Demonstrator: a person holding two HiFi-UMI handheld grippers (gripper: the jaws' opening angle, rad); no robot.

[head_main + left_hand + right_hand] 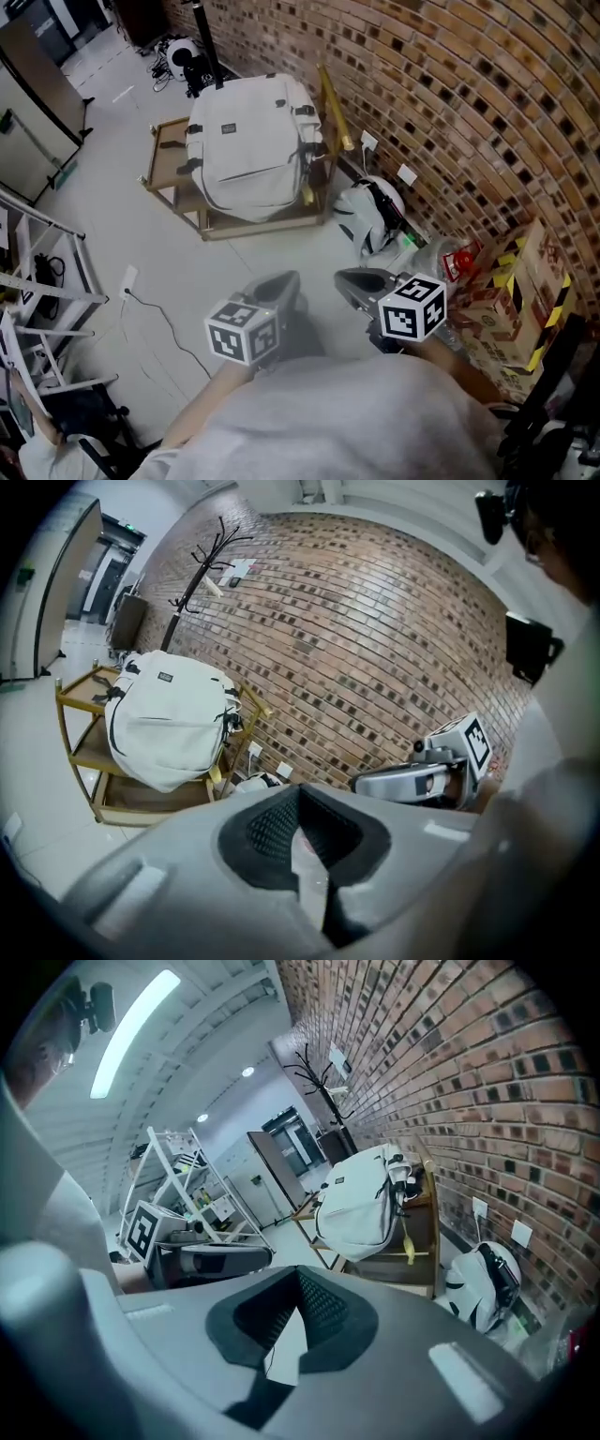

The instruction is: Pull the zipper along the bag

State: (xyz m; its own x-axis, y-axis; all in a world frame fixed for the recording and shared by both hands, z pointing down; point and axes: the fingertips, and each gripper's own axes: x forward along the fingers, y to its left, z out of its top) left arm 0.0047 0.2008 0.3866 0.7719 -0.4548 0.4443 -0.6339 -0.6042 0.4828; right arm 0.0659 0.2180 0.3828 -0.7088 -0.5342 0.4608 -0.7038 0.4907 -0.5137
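A white backpack (251,145) stands on a low wooden trolley (178,159) by the brick wall, well ahead of both grippers. It shows in the left gripper view as the white backpack (164,724) and in the right gripper view as the white backpack (361,1208). My left gripper (281,291) and right gripper (356,284) are held close to my body, far short of the bag. Both are shut with nothing between the jaws. The left gripper (300,832) and the right gripper (295,1321) each show closed pads.
A white helmet-like object (370,216) lies on the floor beside the trolley. Boxes and packages (511,291) are stacked at the right by the wall. A white rack (37,281) stands at the left, with a cable (155,314) on the floor. A black coat stand (192,569) rises behind the bag.
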